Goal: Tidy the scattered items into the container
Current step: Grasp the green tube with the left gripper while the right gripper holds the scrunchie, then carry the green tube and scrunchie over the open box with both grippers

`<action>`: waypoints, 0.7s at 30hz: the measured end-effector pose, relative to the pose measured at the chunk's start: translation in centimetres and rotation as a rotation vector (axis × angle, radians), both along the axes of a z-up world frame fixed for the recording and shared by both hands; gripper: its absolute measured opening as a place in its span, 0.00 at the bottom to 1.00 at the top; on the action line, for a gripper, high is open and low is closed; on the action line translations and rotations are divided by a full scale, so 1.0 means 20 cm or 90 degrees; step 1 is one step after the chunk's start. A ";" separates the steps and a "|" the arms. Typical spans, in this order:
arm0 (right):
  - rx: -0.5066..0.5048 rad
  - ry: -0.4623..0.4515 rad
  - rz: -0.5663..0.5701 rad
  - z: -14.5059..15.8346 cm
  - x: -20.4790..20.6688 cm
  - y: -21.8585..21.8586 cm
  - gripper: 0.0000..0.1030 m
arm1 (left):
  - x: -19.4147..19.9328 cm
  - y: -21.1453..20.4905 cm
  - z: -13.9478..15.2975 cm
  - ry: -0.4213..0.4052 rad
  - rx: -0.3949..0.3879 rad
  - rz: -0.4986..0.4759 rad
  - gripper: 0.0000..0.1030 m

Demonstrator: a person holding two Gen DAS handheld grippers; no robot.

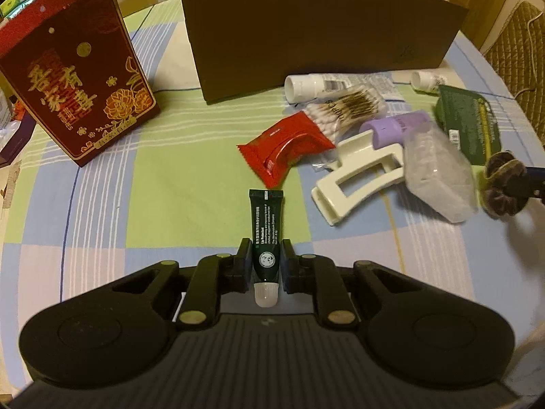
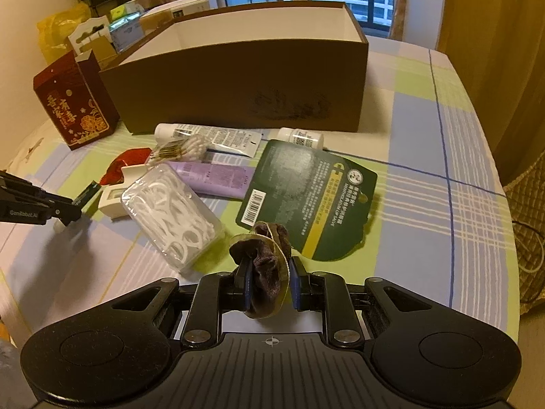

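Left gripper (image 1: 266, 255): jaws closed on green tube (image 1: 266, 231), white cap toward camera, crimped end pointing at red packet (image 1: 286, 145); seen from right wrist at far left edge, tube tip just showing
Right gripper (image 2: 269, 272): jaws nearly closed, clamped on brown scrunchie (image 2: 267, 259), held above the cloth
Tablecloth (image 2: 442, 204): plaid, green, blue and white
Box (image 2: 238, 95): brown, open top, white inside, standing at far side behind the scatter
Loose items in front of box: white tube (image 2: 207, 136), small white bottle (image 2: 301, 136), cotton swabs (image 2: 184, 148), purple tube (image 2: 214, 177), cream clip (image 1: 357, 177), clear floss-pick case (image 2: 170, 211) lying over clip and purple tube, green card (image 2: 306, 197) beside scrunchie
Red carton (image 1: 78, 92): gold lettering, upright, left of box, apart from scatter
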State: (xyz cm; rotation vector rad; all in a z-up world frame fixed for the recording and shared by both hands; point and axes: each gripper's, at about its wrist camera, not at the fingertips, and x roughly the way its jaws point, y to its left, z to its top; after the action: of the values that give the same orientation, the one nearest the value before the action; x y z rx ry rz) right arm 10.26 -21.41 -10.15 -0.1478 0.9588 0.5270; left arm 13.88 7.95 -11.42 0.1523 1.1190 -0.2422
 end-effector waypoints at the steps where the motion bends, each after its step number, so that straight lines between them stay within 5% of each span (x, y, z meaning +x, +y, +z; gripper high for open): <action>1: 0.001 0.001 0.003 0.00 0.00 0.00 0.23 | 0.00 0.00 0.02 -0.003 -0.001 -0.001 0.12; 21: 0.110 0.059 0.015 0.20 0.11 -0.02 0.23 | -0.04 -0.14 0.36 -0.079 -0.086 -0.063 0.12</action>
State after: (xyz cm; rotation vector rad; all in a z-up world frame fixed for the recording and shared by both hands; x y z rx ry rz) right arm 12.38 -21.74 -6.08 0.0212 0.9970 0.6403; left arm 13.17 5.16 -4.24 0.1012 0.9703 -0.3898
